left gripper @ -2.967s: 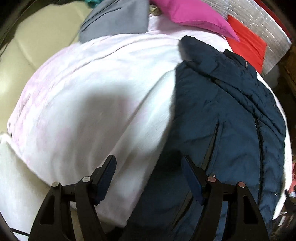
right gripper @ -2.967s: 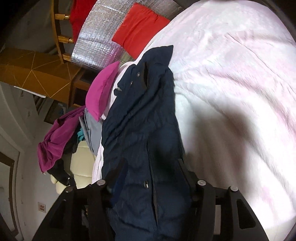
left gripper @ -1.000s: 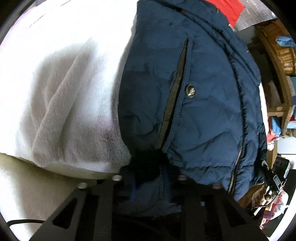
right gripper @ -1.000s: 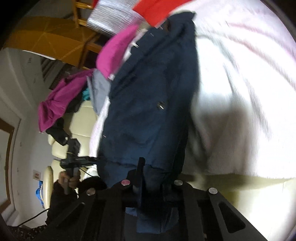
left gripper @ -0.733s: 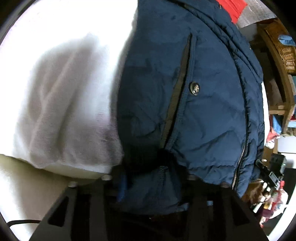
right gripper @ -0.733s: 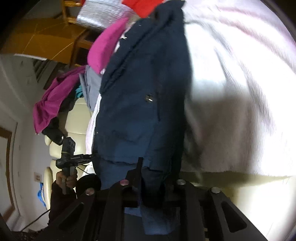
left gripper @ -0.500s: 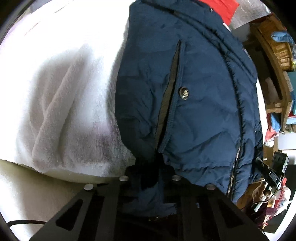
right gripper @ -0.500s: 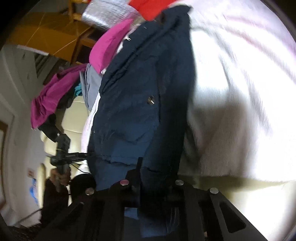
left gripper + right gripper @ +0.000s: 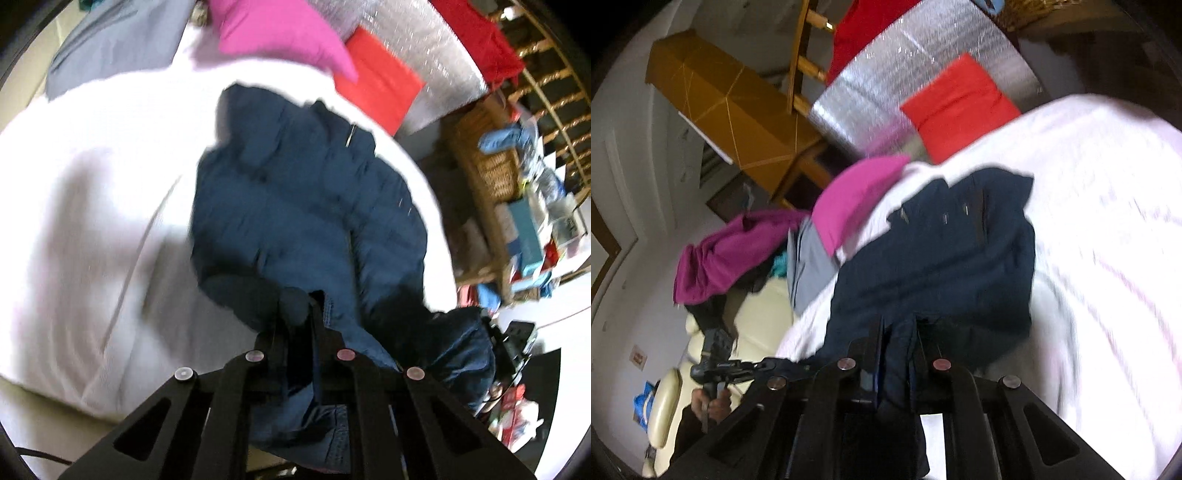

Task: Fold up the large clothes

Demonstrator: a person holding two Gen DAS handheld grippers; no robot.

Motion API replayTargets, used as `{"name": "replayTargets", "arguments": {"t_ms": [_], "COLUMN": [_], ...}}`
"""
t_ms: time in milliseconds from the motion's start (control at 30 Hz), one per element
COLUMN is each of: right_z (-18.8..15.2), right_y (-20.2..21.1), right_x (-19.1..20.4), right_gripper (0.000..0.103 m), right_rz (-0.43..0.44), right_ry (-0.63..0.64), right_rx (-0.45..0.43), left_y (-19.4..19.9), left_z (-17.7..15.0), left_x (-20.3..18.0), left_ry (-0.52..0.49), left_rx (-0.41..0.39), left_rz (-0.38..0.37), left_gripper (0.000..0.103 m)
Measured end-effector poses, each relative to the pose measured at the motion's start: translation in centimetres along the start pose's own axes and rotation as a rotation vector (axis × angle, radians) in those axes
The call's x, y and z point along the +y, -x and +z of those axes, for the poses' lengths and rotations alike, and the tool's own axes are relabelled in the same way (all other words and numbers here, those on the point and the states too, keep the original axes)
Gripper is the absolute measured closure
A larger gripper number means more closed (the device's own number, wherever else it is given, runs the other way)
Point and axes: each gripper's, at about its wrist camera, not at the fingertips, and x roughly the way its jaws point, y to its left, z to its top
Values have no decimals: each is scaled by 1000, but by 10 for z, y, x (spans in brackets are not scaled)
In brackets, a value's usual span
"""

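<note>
A navy quilted jacket (image 9: 295, 206) lies on a white blanket (image 9: 92, 229) over a bed; it also shows in the right wrist view (image 9: 938, 266). My left gripper (image 9: 297, 314) is shut on the jacket's bottom hem, with fabric bunched between its fingers and lifted. My right gripper (image 9: 897, 339) is shut on another part of the hem, and the lower part of the jacket is raised and folding toward the collar. The far left gripper (image 9: 716, 365) shows in a hand at the lower left of the right wrist view.
A magenta pillow (image 9: 280, 29), a red cushion (image 9: 376, 81) and a grey garment (image 9: 110, 44) lie at the far end of the bed. A silver foil panel (image 9: 886, 85) and wooden furniture (image 9: 720, 99) stand behind. A cluttered shelf (image 9: 524, 206) is on the right.
Both grippers, shut on the hem, have lifted and carried it forward toward the collar. The jacket, flat before, is now bunched and doubling over.
</note>
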Motion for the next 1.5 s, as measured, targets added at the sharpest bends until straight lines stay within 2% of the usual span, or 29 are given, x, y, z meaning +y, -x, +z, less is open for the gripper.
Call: {"name": "replayTargets", "arguments": {"t_ms": [267,400,533,667,767,867,900,933,1000,1033,1067,1100,1133,1200,1267,1400,1500], "right_z": [74,107,140,166,179,196,199,203,210,211,213,214,212,212,205,175,153], "right_y": [-63,-109,-158,-199,-225,-248,-254,-261,-261,-255,-242,-224,-212,-190,-170,-138,-131], "right_x": [-19,-34,-58,-96,-112,-128,-137,-148,-165,-166,-167,-166,-164,-155,-145,-130,-121], "right_gripper": [92,92,92,92,93,92,91,86,67,42,25,20,19,19,19,19,19], "right_rz": [-36,-75,-141,-160,-183,-177,-167,-148,-81,-73,-58,-21,-3,-33,-70,-133,-184], "right_ry": [-75,-101,-144,-245,-262,-320,-382,-448,-535,-548,-555,-546,-531,-472,-399,-322,-291], "right_rx": [-69,-80,-97,-117,-113,-94,-66,-35,-38,-74,-136,-209,-240,-243,-207,-154,-101], "left_y": [-37,-74,-110,-141,-158,-166,-168,-172,-171,-167,-158,-149,-139,-102,-74,-66,-70], "left_z": [84,130,175,214,235,255,258,260,261,259,256,254,252,240,218,172,121], "left_x": [-12,-8,12,43,48,58,64,70,81,84,86,88,88,91,94,89,80], "left_ry": [38,48,92,195,209,272,312,354,419,434,452,461,464,471,509,547,566], "left_rx": [-107,-109,-103,-80,-75,-81,-59,-37,-28,-39,-75,-112,-163,-361,-519,-522,-559], "left_rz": [-34,-12,23,-35,-54,-112,-132,-154,-228,-267,-329,-373,-411,-459,-475,-449,-343], "left_gripper": [93,93,94,93,93,88,85,81,74,67,62,46,26,11,8,8,8]}}
